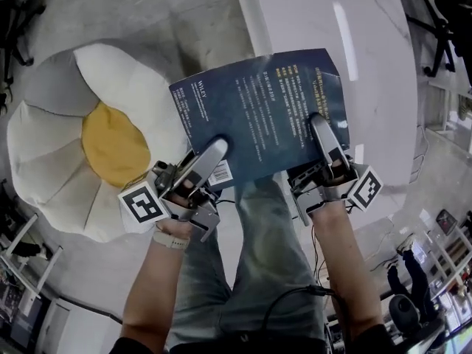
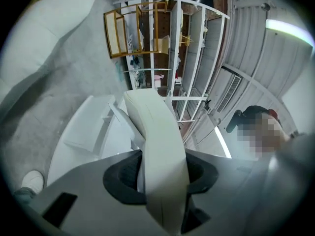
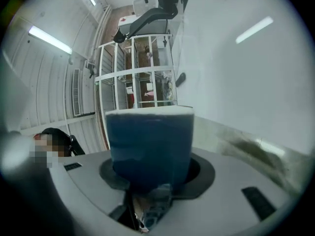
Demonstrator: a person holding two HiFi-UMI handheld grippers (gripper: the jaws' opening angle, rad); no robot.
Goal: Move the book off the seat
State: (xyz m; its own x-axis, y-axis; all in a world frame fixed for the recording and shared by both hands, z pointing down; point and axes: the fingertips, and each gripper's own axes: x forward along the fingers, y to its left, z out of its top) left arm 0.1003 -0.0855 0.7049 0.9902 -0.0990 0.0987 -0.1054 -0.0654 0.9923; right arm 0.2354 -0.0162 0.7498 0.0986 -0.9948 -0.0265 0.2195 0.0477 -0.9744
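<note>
Both forearms stretched forward, wrists level. Left gripper (image 1: 218, 149) and right gripper (image 1: 318, 122) each clamped on near edge of book (image 1: 258, 105), held flat between them; flower-shaped seat (image 1: 59, 153) lies left of left gripper

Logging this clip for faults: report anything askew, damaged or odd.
Nothing is spilled or damaged. The blue book is held askew in the air between the flower-shaped cushion and the white table. The left tongs and right tongs pinch its near edge.

A lab-like workroom: white open shelving (image 2: 170, 43), bare concrete floor (image 1: 147, 13), strip lights (image 3: 49, 39) overhead.
</note>
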